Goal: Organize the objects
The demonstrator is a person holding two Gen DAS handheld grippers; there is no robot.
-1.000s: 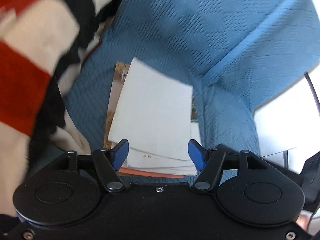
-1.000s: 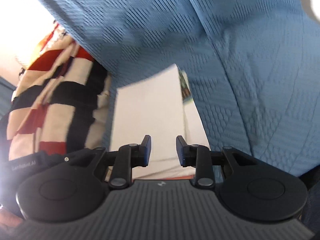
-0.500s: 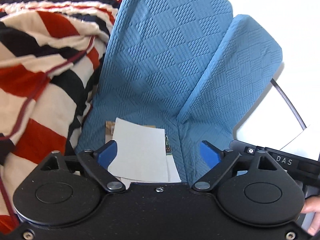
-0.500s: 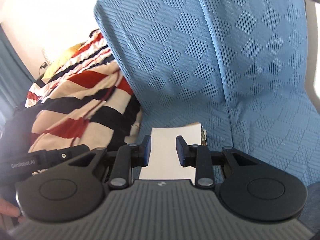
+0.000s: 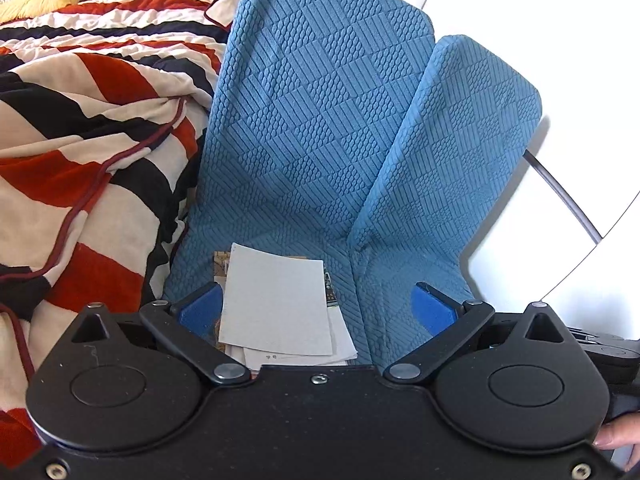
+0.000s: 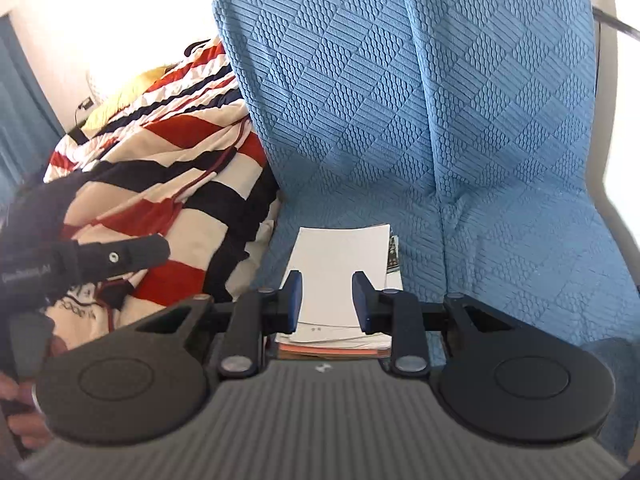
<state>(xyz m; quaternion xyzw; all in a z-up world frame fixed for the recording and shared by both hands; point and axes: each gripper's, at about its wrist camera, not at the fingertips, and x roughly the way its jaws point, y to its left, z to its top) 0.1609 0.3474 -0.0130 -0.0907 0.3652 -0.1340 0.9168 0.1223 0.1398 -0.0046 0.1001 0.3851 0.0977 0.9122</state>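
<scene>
Left wrist view: my left tool (image 5: 316,308) has just been opening, and its blue pads now sit wide apart with nothing pinched. The papers (image 5: 276,304) lie low in the middle of the frame, flat on the blue seat (image 5: 320,128). A striped blanket (image 5: 88,140) fills the left side. In the right wrist view, my right tool (image 6: 326,300) has a small gap between its pads and holds nothing. The papers (image 6: 340,264) show behind that gap, on the seat (image 6: 400,100).
</scene>
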